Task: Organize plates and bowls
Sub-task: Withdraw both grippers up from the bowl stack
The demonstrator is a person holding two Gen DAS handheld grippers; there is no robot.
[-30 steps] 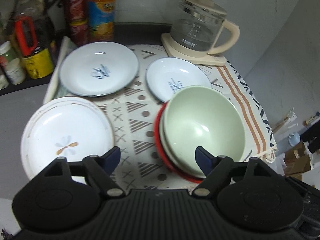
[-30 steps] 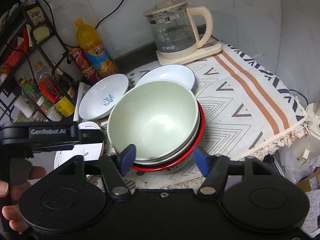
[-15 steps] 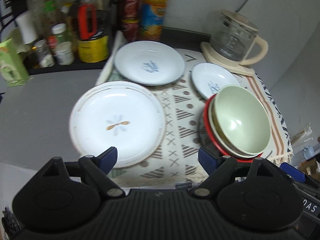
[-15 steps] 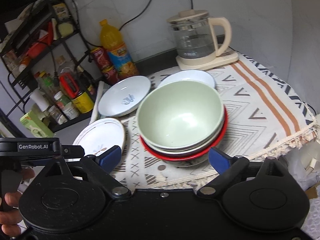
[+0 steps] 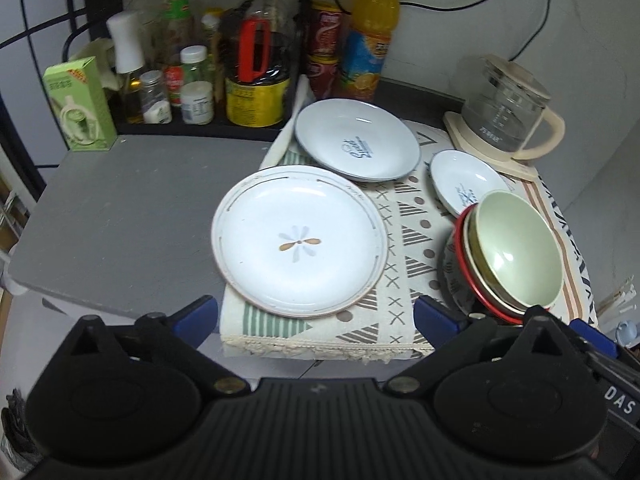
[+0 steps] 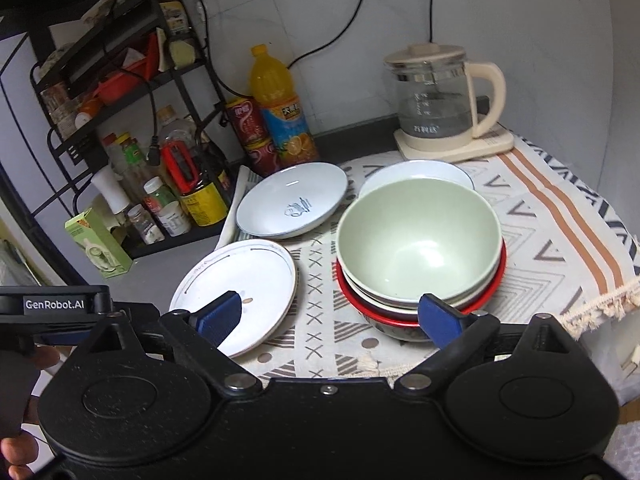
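Observation:
A stack of bowls with a pale green bowl [image 6: 418, 240] on top and a red-rimmed one below stands on the patterned cloth [image 6: 560, 240]; it also shows in the left wrist view [image 5: 516, 248]. A white flower plate [image 5: 300, 240] lies at the cloth's left edge, also in the right wrist view [image 6: 236, 292]. A larger blue-print plate [image 5: 356, 140] and a small blue-print plate [image 5: 464, 184] lie behind. My left gripper [image 5: 316, 318] is open and empty, just before the flower plate. My right gripper [image 6: 330, 314] is open and empty, in front of the bowl stack and the flower plate.
A glass kettle [image 6: 436, 100] on its base stands at the back right. An orange juice bottle [image 5: 370, 40], red cans [image 5: 324, 52] and several jars and bottles stand on the rack at the back left. A green carton [image 5: 80, 104] stands on the grey counter [image 5: 120, 216].
Both grippers have pulled back and up from the table. The left view has swung left toward the flower plate. The right gripper's jaws have opened wider.

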